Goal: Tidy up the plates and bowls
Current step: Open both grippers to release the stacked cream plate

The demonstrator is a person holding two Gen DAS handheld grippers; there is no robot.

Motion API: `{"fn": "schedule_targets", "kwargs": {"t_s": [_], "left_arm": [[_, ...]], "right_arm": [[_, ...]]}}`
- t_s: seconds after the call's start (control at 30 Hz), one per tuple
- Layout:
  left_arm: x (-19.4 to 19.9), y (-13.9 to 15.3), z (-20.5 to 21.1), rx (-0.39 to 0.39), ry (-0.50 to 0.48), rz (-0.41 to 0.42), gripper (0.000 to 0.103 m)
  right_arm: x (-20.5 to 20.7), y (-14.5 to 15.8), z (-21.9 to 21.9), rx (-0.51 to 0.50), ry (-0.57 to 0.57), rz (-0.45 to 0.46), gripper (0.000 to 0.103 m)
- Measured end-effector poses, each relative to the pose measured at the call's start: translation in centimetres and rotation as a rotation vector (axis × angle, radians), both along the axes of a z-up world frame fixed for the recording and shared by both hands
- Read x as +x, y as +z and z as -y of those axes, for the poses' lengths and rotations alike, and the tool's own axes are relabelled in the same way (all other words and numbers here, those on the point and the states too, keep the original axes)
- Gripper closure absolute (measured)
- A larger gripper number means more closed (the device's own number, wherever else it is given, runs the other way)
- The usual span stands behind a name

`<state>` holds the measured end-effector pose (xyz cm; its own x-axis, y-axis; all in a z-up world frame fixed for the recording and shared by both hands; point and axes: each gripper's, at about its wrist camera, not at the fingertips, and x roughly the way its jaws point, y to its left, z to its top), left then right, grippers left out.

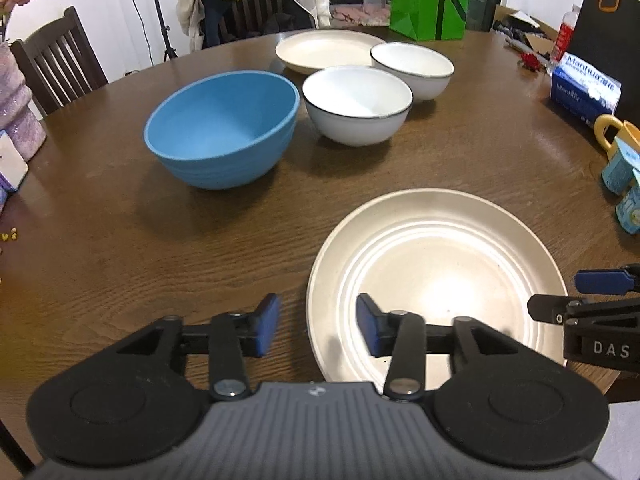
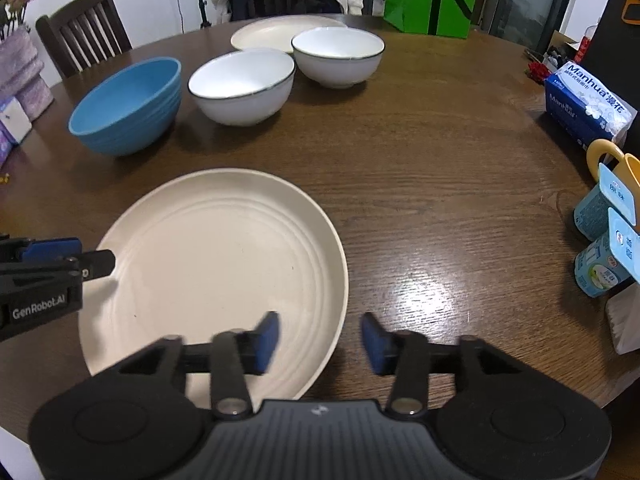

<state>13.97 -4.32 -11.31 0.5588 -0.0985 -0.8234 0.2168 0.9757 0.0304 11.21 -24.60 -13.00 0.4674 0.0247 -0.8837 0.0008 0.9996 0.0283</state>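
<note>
Your left claw [image 1: 317, 326] and right claw [image 2: 319, 342] both stand open, holding nothing, straddling opposite rims of the cream plate [image 2: 216, 264]. Beyond that plate on the bench [image 2: 440, 152] sits the blue bowl [image 1: 222, 128].

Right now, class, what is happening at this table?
A person holds a claw in each hand over a cream plate lying flat at the near edge of a round wooden table. The left claw straddles the plate's left rim and the right claw its right rim; both are open and grip nothing. Further back stand a blue bowl, two white bowls and a second cream plate, none stacked yet.
</note>
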Motion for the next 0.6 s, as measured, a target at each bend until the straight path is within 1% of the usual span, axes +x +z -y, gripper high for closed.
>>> {"fn": "schedule_targets", "kwargs": {"t_s": [0.03, 0.1, 0.13, 0.17, 0.2, 0.27, 0.3, 0.47, 0.6], "left_arm": [[-0.1, 0.3, -0.1, -0.006, 0.004, 0.007, 0.048], [-0.5, 0.9, -0.4, -0.019, 0.011, 0.024, 0.03], [-0.8, 1.3, -0.5, -0.028, 0.013, 0.035, 0.025], [-1.1, 1.7, -0.6, -0.036, 0.014, 0.044, 0.015], [-1.3, 2.1, -0.6, -0.043, 0.013, 0.054, 0.009], [-2.0, 2.9, -0.8, -0.061, 0.016, 0.082, 0.0], [-2.3, 3.3, -0.8, -0.071, 0.019, 0.097, 0.0], [-3.4, 5.2, -0.8, -0.102, 0.014, 0.123, 0.0], [-4.6, 6.3, -0.7, -0.112, 0.011, 0.138, 0.0]], "right_arm": [[-0.1, 0.2, 0.1, 0.004, -0.003, 0.006, 0.047], [-0.5, 0.6, 0.3, 0.013, -0.012, 0.018, 0.037], [-0.7, 0.9, 0.5, 0.018, -0.016, 0.027, 0.034], [-0.9, 1.2, 0.6, 0.024, -0.02, 0.035, 0.027], [-1.3, 1.4, 0.7, 0.029, -0.022, 0.045, 0.021], [-2.0, 2.1, 0.9, 0.035, -0.025, 0.067, 0.017], [-2.3, 2.4, 0.9, 0.038, -0.024, 0.074, 0.016], [-4.1, 4.0, 1.2, 0.076, -0.019, 0.113, 0.009], [-5.5, 5.4, 1.3, 0.086, -0.008, 0.156, 0.007]]}}
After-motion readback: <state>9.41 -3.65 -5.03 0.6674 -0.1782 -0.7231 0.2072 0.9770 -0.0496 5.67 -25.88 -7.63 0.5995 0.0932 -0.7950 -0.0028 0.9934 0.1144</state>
